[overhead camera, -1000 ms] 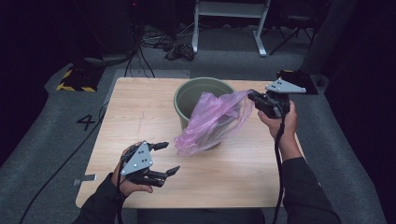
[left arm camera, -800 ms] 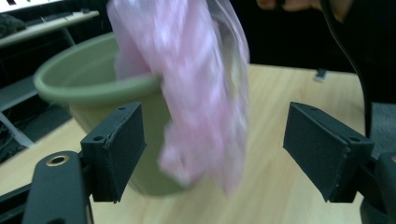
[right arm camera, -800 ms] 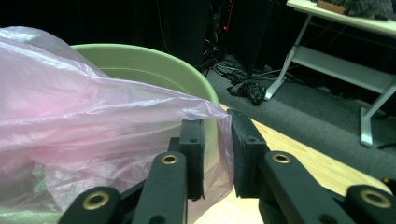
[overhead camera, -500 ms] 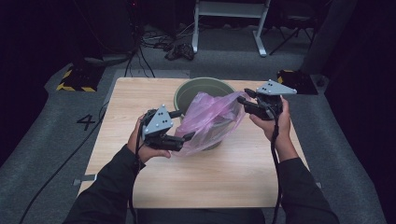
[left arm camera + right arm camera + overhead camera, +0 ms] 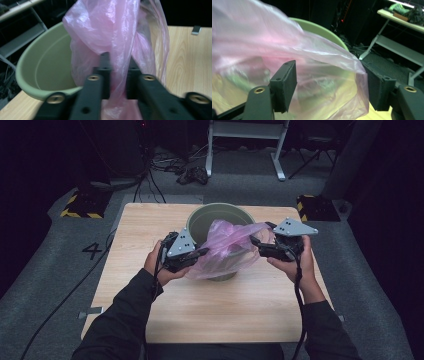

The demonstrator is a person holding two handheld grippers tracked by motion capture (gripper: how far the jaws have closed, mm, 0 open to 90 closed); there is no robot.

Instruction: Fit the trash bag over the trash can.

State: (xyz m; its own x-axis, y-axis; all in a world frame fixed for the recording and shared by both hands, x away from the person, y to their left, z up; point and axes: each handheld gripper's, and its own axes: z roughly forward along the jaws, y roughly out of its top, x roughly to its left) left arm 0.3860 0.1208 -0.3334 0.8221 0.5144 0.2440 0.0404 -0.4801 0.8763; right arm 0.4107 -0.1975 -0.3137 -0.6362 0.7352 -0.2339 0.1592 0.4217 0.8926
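Observation:
A pink plastic bag [image 5: 225, 247] hangs over the near rim of a green bucket [image 5: 220, 209] on the wooden table [image 5: 145, 235]. My left gripper [image 5: 204, 252] is at the bag's left side. Its jaws have just been closing, and in the left gripper view the gripper [image 5: 117, 62] is shut on a fold of the bag [image 5: 117, 30] in front of the bucket [image 5: 42, 65]. My right gripper [image 5: 261, 239] is at the bag's right side. Its jaws have just been opening and the gripper [image 5: 327, 67] stands wide, with loose bag film [image 5: 262, 45] between the jaws.
The bucket stands at the table's far middle. Bare wood [image 5: 225, 310] lies between the bucket and the person. Yellow-and-black striped blocks [image 5: 77, 206] [image 5: 312, 207] flank the table's far corners. Cables [image 5: 190, 172] and a white stand [image 5: 245, 135] lie on the floor behind.
The left gripper rose from the table's front left to the bag and shut on it. The right gripper, which held the bag, opened and shifted slightly toward the bucket.

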